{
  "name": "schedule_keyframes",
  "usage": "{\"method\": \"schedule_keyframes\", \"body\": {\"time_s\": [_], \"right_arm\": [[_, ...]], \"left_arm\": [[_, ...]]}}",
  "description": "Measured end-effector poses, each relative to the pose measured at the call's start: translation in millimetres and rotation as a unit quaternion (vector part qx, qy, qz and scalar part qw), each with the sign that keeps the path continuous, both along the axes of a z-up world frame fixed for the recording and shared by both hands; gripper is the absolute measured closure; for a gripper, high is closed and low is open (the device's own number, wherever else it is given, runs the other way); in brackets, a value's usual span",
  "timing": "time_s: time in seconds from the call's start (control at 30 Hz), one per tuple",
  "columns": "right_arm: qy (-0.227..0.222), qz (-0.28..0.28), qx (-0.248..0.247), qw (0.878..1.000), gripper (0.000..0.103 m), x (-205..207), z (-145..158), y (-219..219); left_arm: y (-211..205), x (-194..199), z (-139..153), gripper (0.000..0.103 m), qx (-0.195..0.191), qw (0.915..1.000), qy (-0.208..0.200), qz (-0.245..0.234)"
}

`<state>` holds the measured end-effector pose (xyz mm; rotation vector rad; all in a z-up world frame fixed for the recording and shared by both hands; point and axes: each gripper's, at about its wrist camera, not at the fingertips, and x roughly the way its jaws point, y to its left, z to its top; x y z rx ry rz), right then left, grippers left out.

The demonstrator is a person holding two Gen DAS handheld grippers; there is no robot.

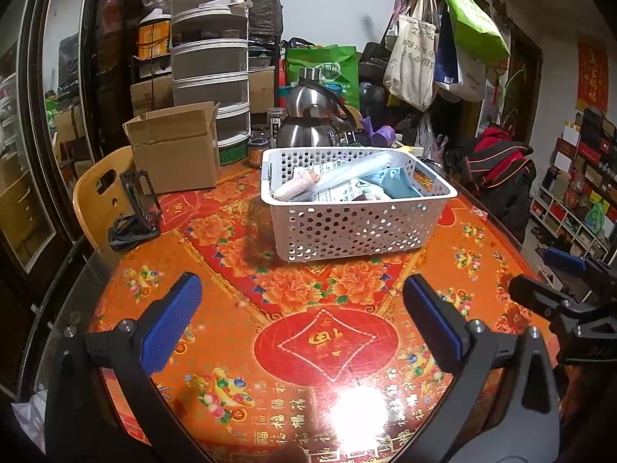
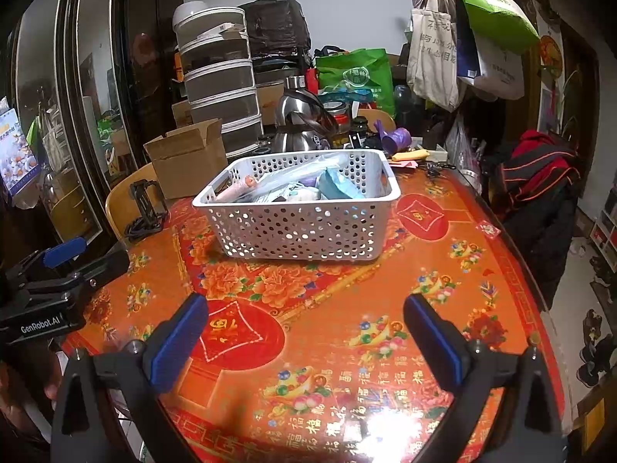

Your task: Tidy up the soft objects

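Observation:
A white perforated basket (image 1: pixel 347 227) (image 2: pixel 300 231) stands on the orange patterned table (image 1: pixel 239 308) (image 2: pixel 347 308). Inside lie several soft items: a pink rolled cloth (image 1: pixel 295 187) (image 2: pixel 235 189), clear plastic packets (image 1: pixel 347 173) (image 2: pixel 281 181) and a teal fabric piece (image 1: pixel 397 183) (image 2: pixel 339 187). My left gripper (image 1: pixel 300 320) hovers open over the table's near side, short of the basket, nothing between its blue pads. My right gripper (image 2: pixel 304 335) is likewise open and empty in front of the basket. Each gripper shows at the edge of the other's view, the right one (image 1: pixel 559 285) and the left one (image 2: pixel 61 270).
An open cardboard box (image 1: pixel 177 146) (image 2: pixel 189 158) and a black folding stand (image 1: pixel 135 208) (image 2: pixel 144 208) sit at the table's left. A steel kettle (image 1: pixel 312 115) (image 2: pixel 300 119), jars and stacked drawers (image 1: pixel 210 65) crowd the back. A wooden chair (image 1: pixel 96 200) stands left; bags hang at the right (image 1: pixel 420 54).

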<state>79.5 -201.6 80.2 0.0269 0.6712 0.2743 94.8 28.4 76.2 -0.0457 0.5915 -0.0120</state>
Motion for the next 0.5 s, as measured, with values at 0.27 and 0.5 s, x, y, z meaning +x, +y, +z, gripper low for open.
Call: {"method": "schedule_keyframes", "body": {"time_s": [0.27,0.5], "right_arm": [[0.0,0.0,-0.001,1.0,0.002,0.2,-0.4,0.1],[0.0,0.0,-0.002,1.0,0.002,-0.2,-1.4,-0.6]], "left_arm": [[-5.5,0.4,-0.6,0.0,0.003,1.0,0.003,-0.002],[-6.4,1.9,-1.8,0.0,0.005,1.0,0.001,0.004]]}}
